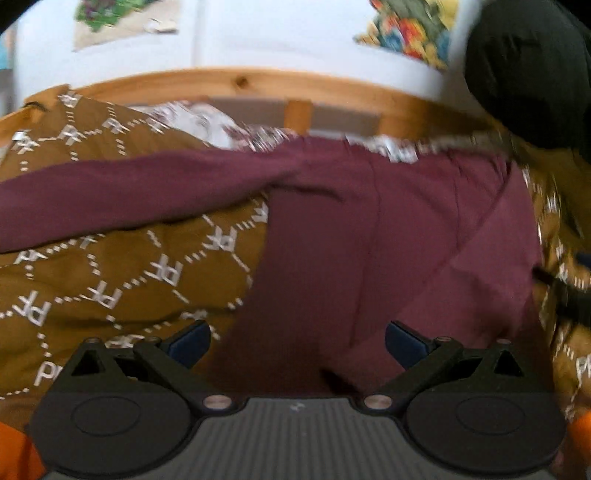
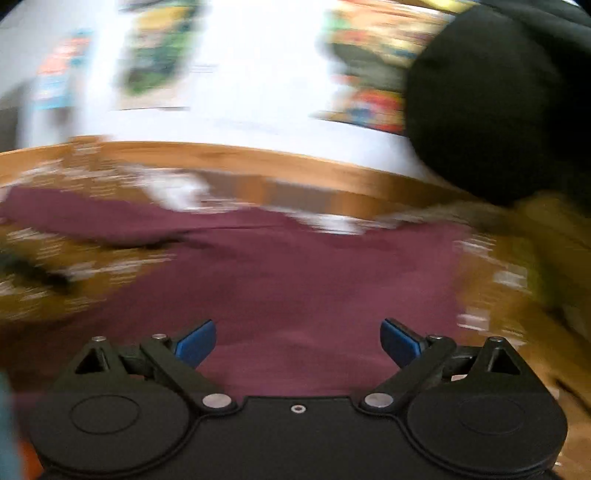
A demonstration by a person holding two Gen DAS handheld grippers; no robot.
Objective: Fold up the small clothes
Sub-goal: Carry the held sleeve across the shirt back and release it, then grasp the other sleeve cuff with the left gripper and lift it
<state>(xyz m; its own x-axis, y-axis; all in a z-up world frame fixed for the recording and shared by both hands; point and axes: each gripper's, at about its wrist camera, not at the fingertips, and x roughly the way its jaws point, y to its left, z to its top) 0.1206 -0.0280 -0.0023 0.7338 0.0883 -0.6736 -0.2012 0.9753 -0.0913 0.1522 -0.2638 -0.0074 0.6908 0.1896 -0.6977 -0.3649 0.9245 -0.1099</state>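
Note:
A maroon long-sleeved garment [image 1: 388, 240] lies spread on a brown bedspread with a white letter pattern [image 1: 122, 266]. One sleeve [image 1: 110, 199] stretches out to the left. My left gripper [image 1: 297, 341] is open and empty, just above the garment's near part. In the right wrist view, which is motion-blurred, the same maroon garment [image 2: 295, 280] fills the middle. My right gripper [image 2: 297, 341] is open and empty above it.
A wooden bed frame rail [image 1: 240, 83] runs along the far side, with a white wall and colourful pictures [image 1: 410, 29] behind. A dark rounded object [image 1: 528, 70] sits at the upper right, also in the right wrist view [image 2: 491, 107]. A white patterned cloth [image 1: 207, 122] lies by the rail.

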